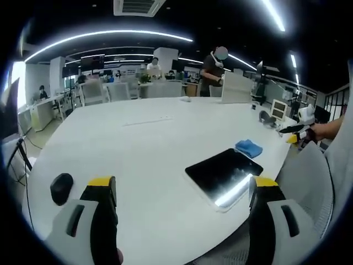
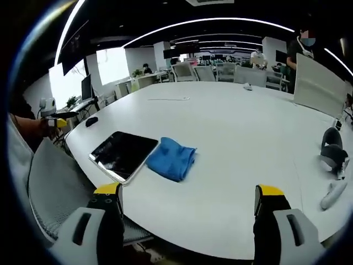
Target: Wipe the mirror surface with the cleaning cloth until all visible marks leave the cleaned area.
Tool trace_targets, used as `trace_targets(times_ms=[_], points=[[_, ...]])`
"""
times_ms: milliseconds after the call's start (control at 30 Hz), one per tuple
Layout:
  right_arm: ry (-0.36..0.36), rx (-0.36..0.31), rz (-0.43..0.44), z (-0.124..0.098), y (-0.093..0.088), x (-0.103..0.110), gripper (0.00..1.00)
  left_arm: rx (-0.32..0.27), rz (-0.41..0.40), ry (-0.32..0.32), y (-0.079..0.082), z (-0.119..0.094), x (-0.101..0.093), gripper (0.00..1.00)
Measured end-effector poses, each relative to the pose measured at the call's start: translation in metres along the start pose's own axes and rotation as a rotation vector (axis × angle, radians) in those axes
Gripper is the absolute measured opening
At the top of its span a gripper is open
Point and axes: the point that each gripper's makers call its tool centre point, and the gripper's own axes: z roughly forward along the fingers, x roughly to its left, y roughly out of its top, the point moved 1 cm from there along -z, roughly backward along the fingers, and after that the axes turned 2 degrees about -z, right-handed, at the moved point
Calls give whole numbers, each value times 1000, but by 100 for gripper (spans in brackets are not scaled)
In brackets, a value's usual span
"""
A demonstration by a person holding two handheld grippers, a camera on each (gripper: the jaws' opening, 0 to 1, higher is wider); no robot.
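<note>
Cleaning cloth lies bunched on white table, touching mirror edge; mirror long axis runs away from you; your right gripper sits nearer, cloth ahead, slightly left of jaw midline; left gripper farther; both jaws spread wide, holding nothing.
</note>
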Motion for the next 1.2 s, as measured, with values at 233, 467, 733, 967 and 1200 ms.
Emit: trace_targets(times_ms=[233, 467, 733, 967, 1200], points=[[3, 20, -3, 6, 15, 6, 86, -2, 6, 11, 6, -3, 1, 99], [24, 13, -62, 36, 41, 15, 84, -12, -4, 10, 2, -2, -6, 99], [0, 66, -80, 71, 45, 15, 57, 0, -13, 17, -7, -8, -11, 99], [-15, 122, -67, 97, 40, 26, 48, 12, -6, 27, -3, -10, -11, 99], [32, 152, -95, 120, 39, 38, 42, 14, 6, 35, 3, -10, -10, 99]])
